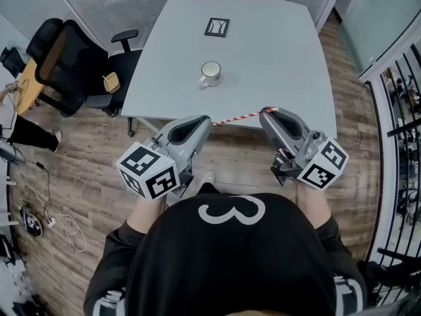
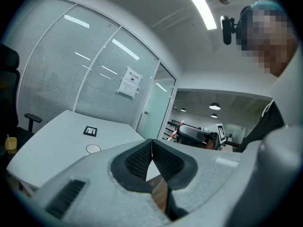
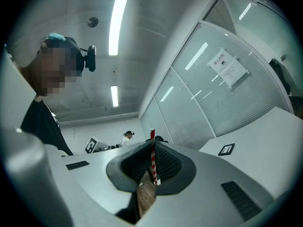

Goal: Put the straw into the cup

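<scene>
A white cup (image 1: 210,74) stands near the middle of the pale table (image 1: 276,51), also visible low down as cup (image 2: 93,149) in the left gripper view. My right gripper (image 1: 266,113) hangs over the table's near edge, shut on one end of a red-and-white striped straw (image 1: 240,118). The straw lies roughly level and points left, its free end close to my left gripper (image 1: 207,120). In the right gripper view the straw (image 3: 152,155) stands up between the closed pads of my right gripper (image 3: 152,161). My left gripper (image 2: 151,146) is shut with nothing between its pads.
A black-framed marker card (image 1: 216,27) lies at the far side of the table. A black office chair (image 1: 69,61) stands at the table's left. Wooden floor lies under me, a dark railing (image 1: 401,117) runs at the right, and blind-covered glass walls stand behind the table.
</scene>
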Motion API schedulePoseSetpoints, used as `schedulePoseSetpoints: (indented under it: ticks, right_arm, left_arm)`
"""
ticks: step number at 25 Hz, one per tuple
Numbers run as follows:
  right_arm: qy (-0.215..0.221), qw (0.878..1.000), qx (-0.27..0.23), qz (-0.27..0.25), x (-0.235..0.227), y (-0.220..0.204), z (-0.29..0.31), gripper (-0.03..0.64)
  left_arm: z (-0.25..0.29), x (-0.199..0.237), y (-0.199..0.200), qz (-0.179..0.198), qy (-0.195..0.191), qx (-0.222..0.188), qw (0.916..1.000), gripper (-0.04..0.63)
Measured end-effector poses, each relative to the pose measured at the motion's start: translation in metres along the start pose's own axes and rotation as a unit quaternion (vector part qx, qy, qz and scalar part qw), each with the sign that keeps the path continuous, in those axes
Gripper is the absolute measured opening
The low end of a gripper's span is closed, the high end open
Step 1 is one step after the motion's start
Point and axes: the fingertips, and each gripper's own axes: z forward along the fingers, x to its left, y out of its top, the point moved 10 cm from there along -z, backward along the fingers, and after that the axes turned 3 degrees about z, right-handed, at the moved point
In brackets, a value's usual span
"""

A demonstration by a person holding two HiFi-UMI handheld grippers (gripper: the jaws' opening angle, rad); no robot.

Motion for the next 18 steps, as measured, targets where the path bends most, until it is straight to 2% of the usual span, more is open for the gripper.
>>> schedulePoseSetpoints:
  ticks: [4,14,18]
  right_arm:
    - [-0.01,1.0,-0.005,0.0,-0.011,-0.001,0.01,0.018]
    - [-0.05,0.999,0.001,0.012,-0.058,-0.007,0.104,0.018]
    - [-0.072,0.997,-0.002,0.011,-0.063,-0.013,0.105,0.018]
  left_arm:
    - [0.009,0.018,0.003,0.0,-0.007,0.007,0.9999,0.017]
    - [0.026,0.136,0.027,-0.024,-0.03,0.03,0.9988,0.017]
    - [0.037,0.149,0.024,-0.025,-0.048,0.039,0.9978,0.017]
